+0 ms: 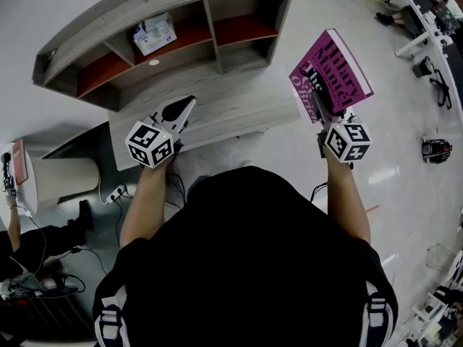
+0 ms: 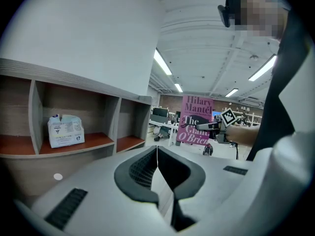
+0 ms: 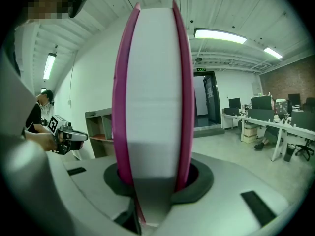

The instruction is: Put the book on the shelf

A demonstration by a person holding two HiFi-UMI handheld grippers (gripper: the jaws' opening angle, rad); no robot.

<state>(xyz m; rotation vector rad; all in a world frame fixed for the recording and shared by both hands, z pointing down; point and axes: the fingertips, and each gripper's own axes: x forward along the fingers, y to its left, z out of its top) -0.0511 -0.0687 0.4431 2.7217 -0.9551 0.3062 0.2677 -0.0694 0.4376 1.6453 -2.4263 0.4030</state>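
Shelf (image 1: 145, 7): at 11 o'clock from the person. One box (image 1: 154, 33) stands in its middle bay.

Left tool (image 1: 187, 105): jaws pressed together, nothing between them, aimed at the shelf.

Right tool (image 1: 320, 109): pinching the book (image 1: 334, 67) by its lower edge. The book is at 1 o'clock, upright in the air, well apart from the shelf.

Status: book in hand, not yet placed. Remaining, by judgement: carry it toward 10 o'clock into a free bay, set it down, release.
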